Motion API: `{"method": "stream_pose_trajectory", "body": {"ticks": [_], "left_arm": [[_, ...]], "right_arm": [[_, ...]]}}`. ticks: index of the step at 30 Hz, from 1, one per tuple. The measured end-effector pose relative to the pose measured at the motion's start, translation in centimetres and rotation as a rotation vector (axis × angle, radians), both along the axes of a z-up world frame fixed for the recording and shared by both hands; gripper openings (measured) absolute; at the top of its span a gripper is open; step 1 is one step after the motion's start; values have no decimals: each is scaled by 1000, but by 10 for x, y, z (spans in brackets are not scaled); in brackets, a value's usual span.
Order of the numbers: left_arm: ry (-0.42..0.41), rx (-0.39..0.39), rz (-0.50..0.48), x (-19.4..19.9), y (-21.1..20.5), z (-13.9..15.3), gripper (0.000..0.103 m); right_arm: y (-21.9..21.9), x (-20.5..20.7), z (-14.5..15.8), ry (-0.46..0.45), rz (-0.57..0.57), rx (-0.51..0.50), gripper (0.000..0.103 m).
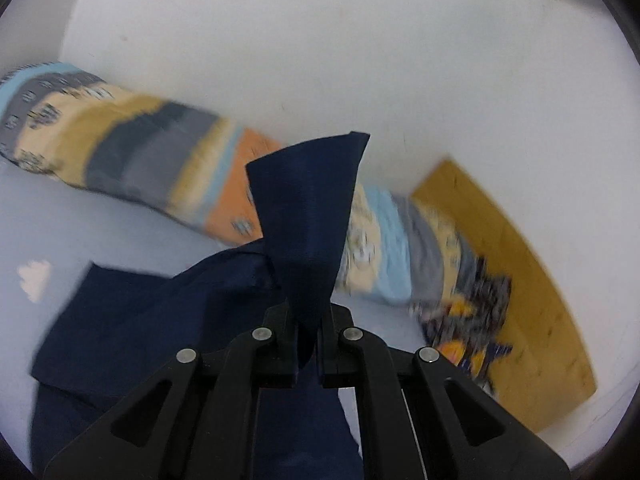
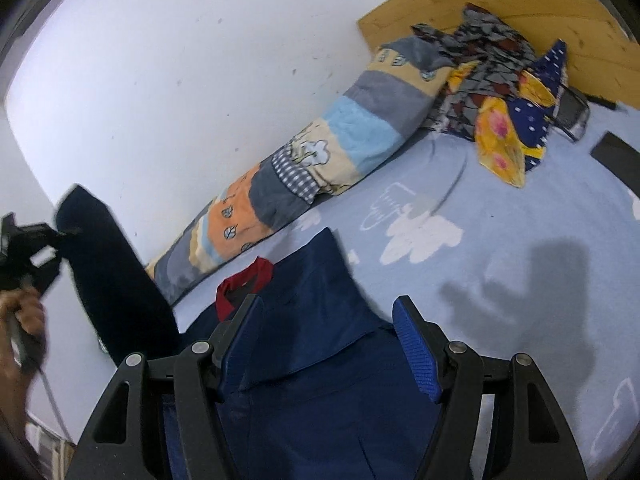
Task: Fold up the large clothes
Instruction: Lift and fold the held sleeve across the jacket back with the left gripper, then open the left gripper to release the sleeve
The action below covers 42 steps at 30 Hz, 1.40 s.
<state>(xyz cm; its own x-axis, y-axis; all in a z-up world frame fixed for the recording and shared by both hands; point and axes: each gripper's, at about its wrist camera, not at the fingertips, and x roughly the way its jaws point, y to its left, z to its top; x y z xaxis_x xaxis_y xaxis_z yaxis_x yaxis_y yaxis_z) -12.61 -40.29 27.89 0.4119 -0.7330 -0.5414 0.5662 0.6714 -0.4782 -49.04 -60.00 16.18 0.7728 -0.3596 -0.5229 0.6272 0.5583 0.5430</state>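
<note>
Navy shirt (image 2: pixel 312 320) lower centre on bed (image 2: pixel 500 280): left claw (image 1: pixel 308 336) clamps its sleeve, right claw (image 2: pixel 328 344) open above; carry the sleeve flat across.

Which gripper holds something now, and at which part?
The left gripper is shut on the navy garment, pinching a loose end of its fabric. The right gripper stands open, holding nothing.

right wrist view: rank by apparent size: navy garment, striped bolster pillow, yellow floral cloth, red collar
1. navy garment, though nearness inflates it
2. striped bolster pillow
3. yellow floral cloth
4. red collar
</note>
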Motion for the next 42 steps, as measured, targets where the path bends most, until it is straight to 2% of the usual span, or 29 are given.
{"method": "stream_pose_trajectory", "body": {"ticks": [2, 6, 9, 12, 16, 18, 19, 20, 21, 23, 24, 28, 31, 34, 38, 39, 42], "left_arm": [[16, 46, -24, -14, -30, -26, 2], [68, 147, -55, -45, -86, -99, 2], [73, 240, -70, -71, -119, -148, 2], [71, 337, -78, -93, -142, -195, 4], [69, 406, -76, -109, -151, -232, 10], [53, 444, -99, -115, -154, -240, 24], [28, 441, -126, -121, -156, -239, 42], [10, 444, -153, -127, -159, -238, 76], [9, 456, -187, -133, -162, -235, 87], [22, 426, -245, -142, -159, -226, 88], [16, 380, -274, -149, -152, -218, 88], [6, 304, -308, -156, -115, -190, 88], [-37, 285, -267, -141, -68, -172, 88], [-73, 327, -143, -101, -19, -168, 88], [-36, 404, 55, -29, 56, -185, 88], [-20, 443, 124, -7, 79, -193, 88], [56, 524, 251, 36, 132, -225, 88]], "right_arm": [[-5, -8, 1, -10, -16, 7, 70], [-10, -17, 3, -8, -29, -12, 70], [-15, -21, 2, -10, -32, -7, 70], [-17, -23, 0, -9, -27, -4, 70], [-20, -23, -2, 0, -26, -5, 70], [-21, -23, -3, -2, -24, 1, 70], [-21, -21, -3, 2, -22, -1, 70], [-22, -21, -3, 5, -21, -2, 70], [-22, -20, -3, 5, -21, 0, 70], [-22, -19, -4, 5, -22, 5, 70], [-22, -19, -4, 4, -24, 5, 70], [-18, -15, -3, 6, -14, 1, 70], [-16, -12, -3, 10, -8, -3, 70], [-15, -10, -4, 15, -5, -2, 70], [-13, -9, -3, 17, -5, -7, 70], [-13, -9, -3, 18, -4, -9, 70], [-11, -6, -4, 30, -5, -16, 70]]}}
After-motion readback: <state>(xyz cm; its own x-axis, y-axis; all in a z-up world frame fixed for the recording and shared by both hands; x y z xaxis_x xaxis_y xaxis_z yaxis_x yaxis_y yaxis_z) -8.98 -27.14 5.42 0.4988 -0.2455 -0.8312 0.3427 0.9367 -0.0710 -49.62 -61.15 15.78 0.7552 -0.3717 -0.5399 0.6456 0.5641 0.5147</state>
